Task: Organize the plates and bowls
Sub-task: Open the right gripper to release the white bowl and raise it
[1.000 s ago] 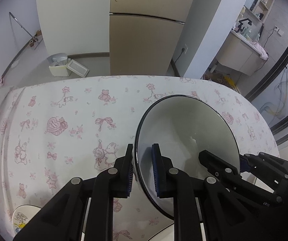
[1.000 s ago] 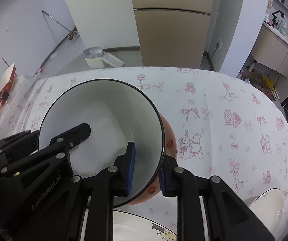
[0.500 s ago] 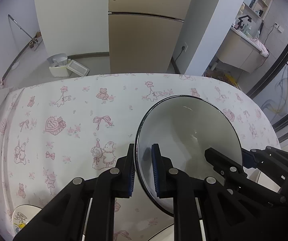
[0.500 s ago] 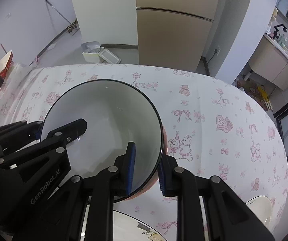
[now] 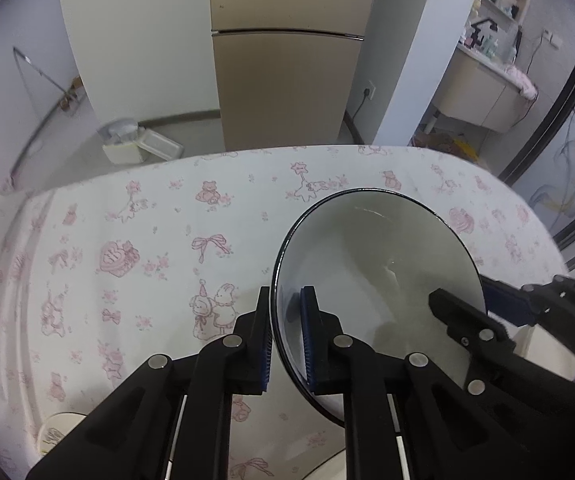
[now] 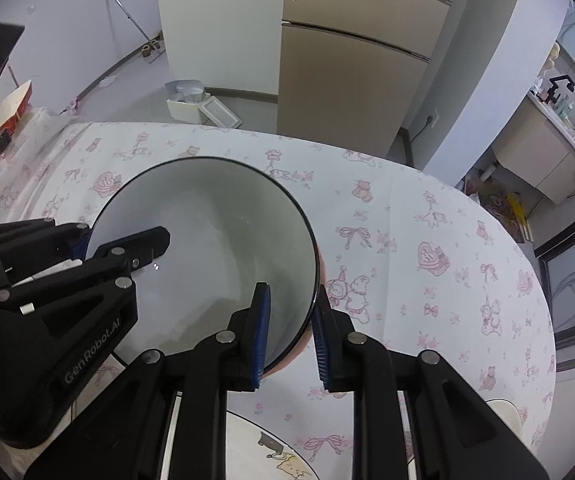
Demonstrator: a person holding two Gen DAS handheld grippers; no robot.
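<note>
Where readable, left tool [image 6: 123, 240] says "GenRobot.AI"

Mounted just behind each pair of jaws, looking steeply down and forward along them, close to the bowl [image 5: 375, 276]. Left view from the bowl's left rim, right view from its right rim [image 6: 203, 248]. Shared: bowl, clothed bench [image 5: 147, 240], fridge [image 5: 287, 60] beyond.
</note>
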